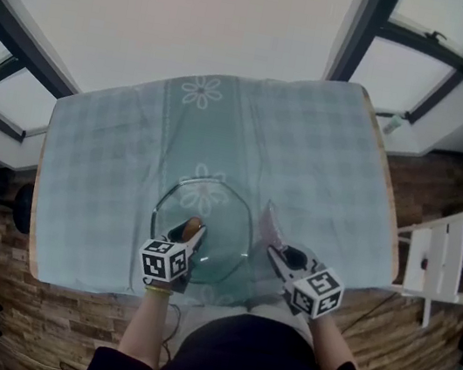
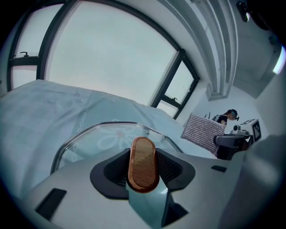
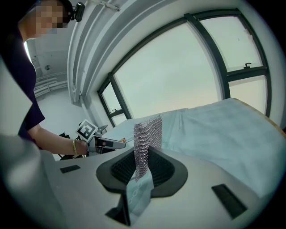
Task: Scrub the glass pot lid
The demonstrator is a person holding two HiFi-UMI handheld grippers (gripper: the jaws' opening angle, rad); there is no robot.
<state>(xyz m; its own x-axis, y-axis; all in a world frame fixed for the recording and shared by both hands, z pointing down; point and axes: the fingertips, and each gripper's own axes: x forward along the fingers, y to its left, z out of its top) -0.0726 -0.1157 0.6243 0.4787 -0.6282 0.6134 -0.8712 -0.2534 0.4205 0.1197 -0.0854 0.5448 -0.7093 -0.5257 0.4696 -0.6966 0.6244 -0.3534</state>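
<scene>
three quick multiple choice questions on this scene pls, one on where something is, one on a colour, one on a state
1. Where does the glass pot lid lie?
A) on the tablecloth, near the person's edge
B) in a sink
C) on a stove

2. What colour is the lid's handle?
A) black
B) brown wood
C) red

3. What state is the right gripper in?
A) open and empty
B) shut on the metal mesh scrubber
C) shut on the lid's rim

Answers:
1 A: the head view shows the lid on the cloth just ahead of the person.
2 B: the left gripper view shows brown wood grain.
3 B: the mesh stands up from between its jaws.
</scene>
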